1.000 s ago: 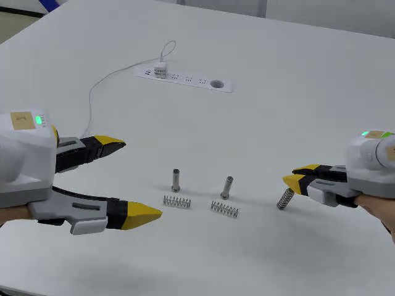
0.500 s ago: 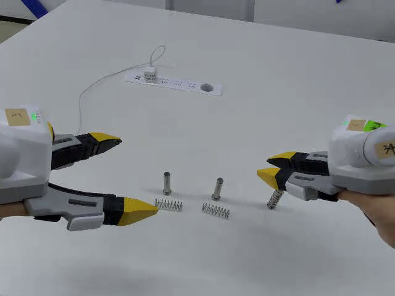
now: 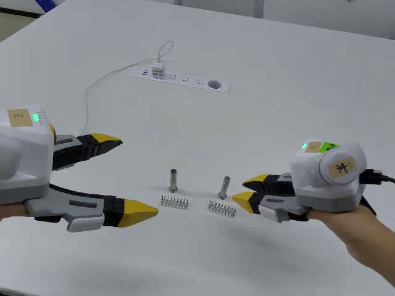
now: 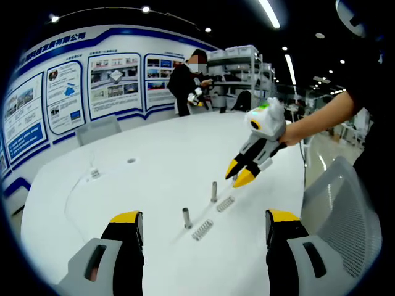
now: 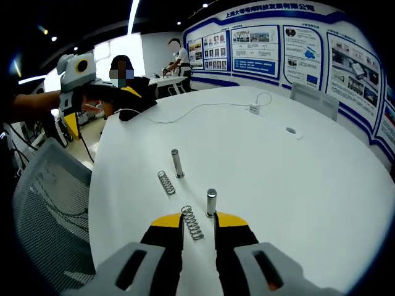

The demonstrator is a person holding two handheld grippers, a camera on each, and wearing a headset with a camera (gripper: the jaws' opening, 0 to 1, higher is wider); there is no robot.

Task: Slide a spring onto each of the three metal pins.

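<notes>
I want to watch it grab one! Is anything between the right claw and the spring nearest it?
Nothing visible is. The open right claw points at that spring, lying on the table just ahead of its tips. A metal pin stands close beside the spring, not between them.

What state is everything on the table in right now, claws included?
Left claw: wide open, empty.
Right claw: slightly open, empty.
Left pin: upright, bare.
Right pin: upright, bare.
Left spring: lying flat, loose.
Right spring: lying flat, loose.
Power strip: one charger plugged in.
</notes>
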